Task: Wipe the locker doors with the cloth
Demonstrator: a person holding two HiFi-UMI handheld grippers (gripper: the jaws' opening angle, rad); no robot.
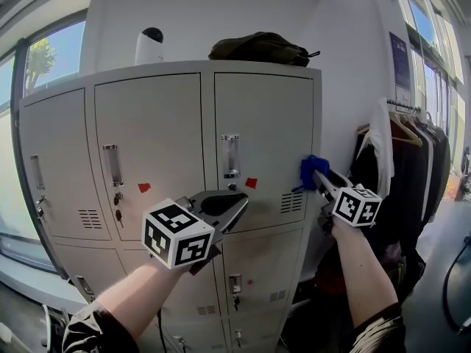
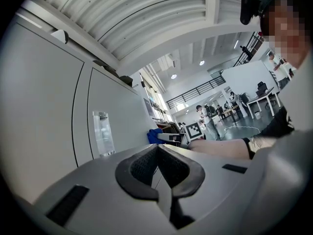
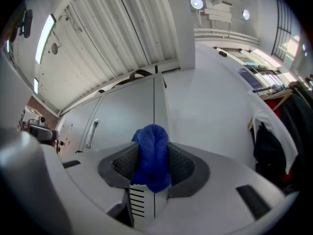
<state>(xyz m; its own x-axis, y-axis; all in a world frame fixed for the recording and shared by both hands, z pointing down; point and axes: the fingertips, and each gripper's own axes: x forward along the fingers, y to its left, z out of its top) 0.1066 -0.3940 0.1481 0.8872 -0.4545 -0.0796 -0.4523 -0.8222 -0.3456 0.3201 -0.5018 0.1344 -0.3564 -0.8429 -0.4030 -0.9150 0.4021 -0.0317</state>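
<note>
The right gripper (image 1: 319,174) is clenched on a bunched blue cloth (image 3: 152,148), which fills the gap between its dark ribbed pads (image 3: 181,163) and bulges out past their tips. In the head view the cloth sits at the right edge of the upper right locker door (image 1: 265,116), at about 3 o'clock from that door's upright handle (image 1: 231,155) and at 1 o'clock from the slotted vent (image 1: 292,202) just below it. Whether the cloth actually presses on the metal cannot be told. The left gripper (image 1: 240,205) hangs lower, in front of the seam between the upper and lower doors, at 6 o'clock from the same handle. Its jaws are drawn together with nothing between them, and its marker cube (image 1: 178,234) faces the camera. A small red sticker (image 1: 251,183) lies at 5 o'clock from the handle. The neighbouring door (image 1: 151,138) at 9 o'clock carries its own handle (image 1: 112,165), a red sticker (image 1: 143,187) and a dangling key (image 1: 118,198). On top of the lockers stand a white device with a dark rounded head (image 1: 149,46) and, at 3 o'clock from it, a dark bag (image 1: 259,48). Beyond the lockers' right side, clothes hang on a rack (image 1: 412,153).
</note>
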